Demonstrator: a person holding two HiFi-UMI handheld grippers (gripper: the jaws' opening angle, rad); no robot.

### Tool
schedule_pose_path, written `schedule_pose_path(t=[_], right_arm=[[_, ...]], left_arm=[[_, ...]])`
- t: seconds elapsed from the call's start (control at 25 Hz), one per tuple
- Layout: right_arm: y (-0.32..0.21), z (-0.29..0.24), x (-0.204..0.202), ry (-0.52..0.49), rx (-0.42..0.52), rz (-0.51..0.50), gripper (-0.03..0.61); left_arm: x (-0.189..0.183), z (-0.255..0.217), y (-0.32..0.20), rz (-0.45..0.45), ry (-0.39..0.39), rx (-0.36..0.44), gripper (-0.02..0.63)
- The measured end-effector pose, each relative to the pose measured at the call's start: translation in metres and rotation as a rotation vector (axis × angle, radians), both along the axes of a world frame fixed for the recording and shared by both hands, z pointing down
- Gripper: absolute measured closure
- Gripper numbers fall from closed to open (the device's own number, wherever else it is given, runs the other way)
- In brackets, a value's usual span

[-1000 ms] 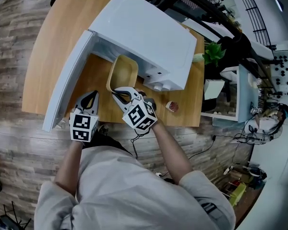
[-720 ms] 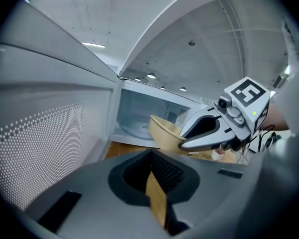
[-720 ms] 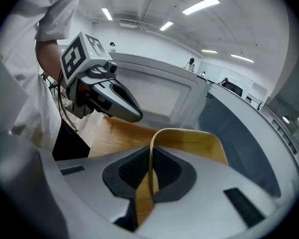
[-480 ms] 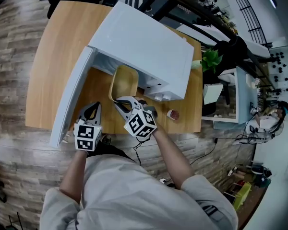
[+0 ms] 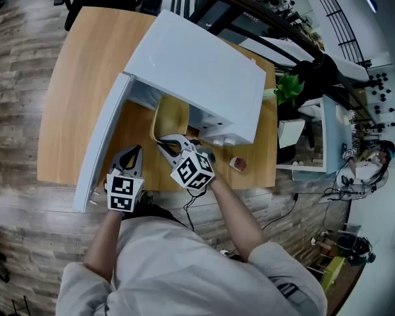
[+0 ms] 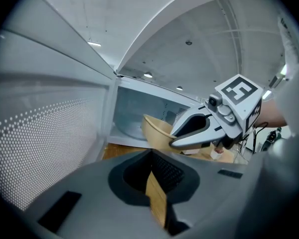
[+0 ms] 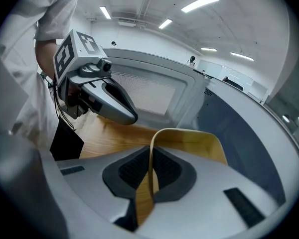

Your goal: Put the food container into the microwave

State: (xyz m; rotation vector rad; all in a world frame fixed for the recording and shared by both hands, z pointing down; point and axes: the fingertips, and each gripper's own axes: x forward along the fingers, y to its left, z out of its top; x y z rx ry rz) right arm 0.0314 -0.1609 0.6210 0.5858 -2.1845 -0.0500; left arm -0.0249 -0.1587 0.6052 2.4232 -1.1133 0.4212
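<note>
Food container, the light wooden oval dish [image 5: 170, 116], is right at the mouth of the white box-shaped microwave [image 5: 197, 71]. From the head view its far end disappears under the microwave's top edge, while the near end sticks out over the round-cornered wooden table [image 5: 76, 84]. In the left gripper view it's tipped up a bit, off the tabletop, with the oven's cavity behind it.

My right gripper [image 5: 162, 141] has it. Looking down its own view, the jaws are pinched onto the thin near rim, one pad inside the dish and one outside, and the rest of the dish runs off ahead towards the oven.

My left gripper [image 5: 137, 151] isn't carrying anything. Its jaws are drawn together and I only see a sliver of table between them. It sits just beside the right one, low over the table's front edge, pointing into the gap between the dish and the white microwave door [image 5: 102, 137]. That door is swung wide open to the left, and its dotted window fills the left side of the left gripper view.

Off to the right of the microwave there's a small red and white thing [image 5: 237, 164] on the table, too tiny for me to identify.
</note>
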Motion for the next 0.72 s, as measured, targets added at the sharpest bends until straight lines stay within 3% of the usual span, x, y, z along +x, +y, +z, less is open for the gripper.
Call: schedule_pose_path(t=[0.72], right_arm=[[-0.023, 0.025, 0.000, 0.028, -0.031, -0.014, 0.551]], left_arm=[[0.006, 0.007, -0.004, 0.008, -0.023, 0.003, 0.603]])
